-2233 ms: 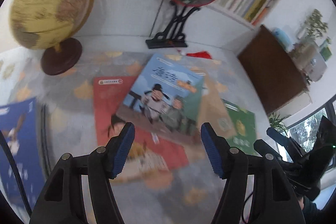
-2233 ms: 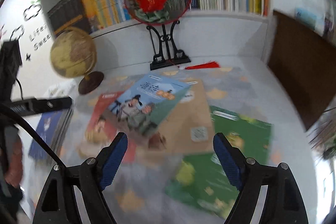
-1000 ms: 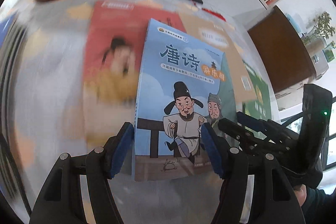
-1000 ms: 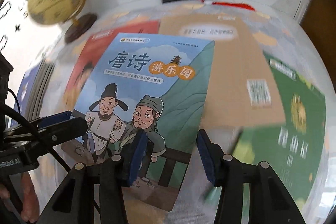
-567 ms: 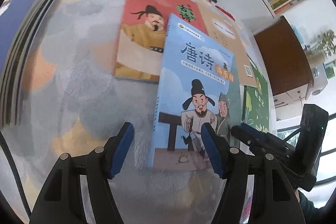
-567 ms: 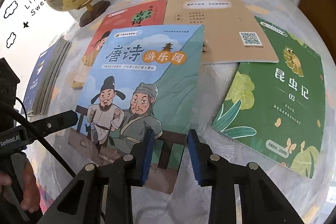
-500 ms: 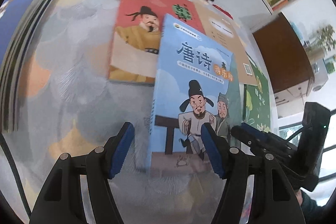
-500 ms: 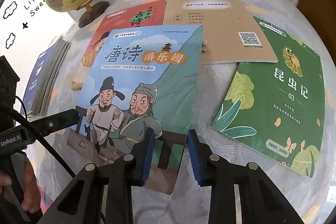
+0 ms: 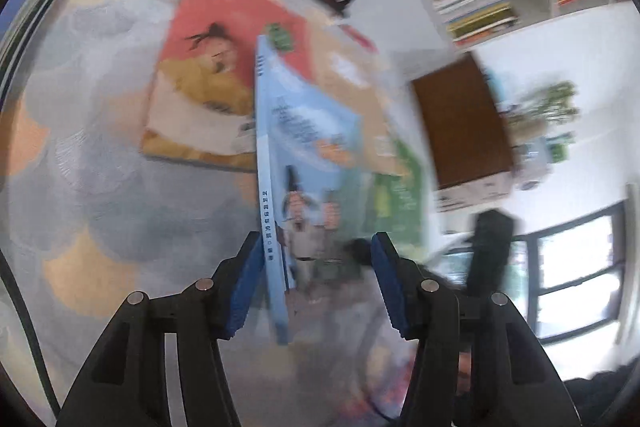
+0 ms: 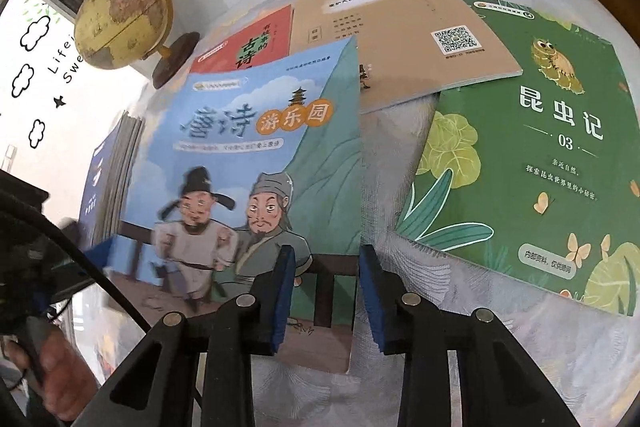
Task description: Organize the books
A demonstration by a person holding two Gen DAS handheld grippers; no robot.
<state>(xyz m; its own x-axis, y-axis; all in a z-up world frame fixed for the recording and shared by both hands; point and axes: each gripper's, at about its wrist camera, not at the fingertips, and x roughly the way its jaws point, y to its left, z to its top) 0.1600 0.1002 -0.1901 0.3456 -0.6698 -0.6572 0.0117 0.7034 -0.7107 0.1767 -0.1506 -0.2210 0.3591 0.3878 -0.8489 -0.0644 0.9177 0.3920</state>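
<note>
Between the left gripper's (image 9: pixel 316 283) closing jaws, the thin blue illustrated paperback (image 9: pixel 276 227) stands tilted on edge, spine running toward twelve o'clock; the right gripper (image 10: pixel 326 291), slightly parting, straddles its lower right edge, grip uncertain.

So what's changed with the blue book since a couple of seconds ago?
The blue book has tipped up off the other books onto its edge, spine toward the left gripper, whose fingers are closing around it. The right gripper has narrowed onto its bottom corner and is opening slightly. The red book, tan book, green book and globe stayed put.
</note>
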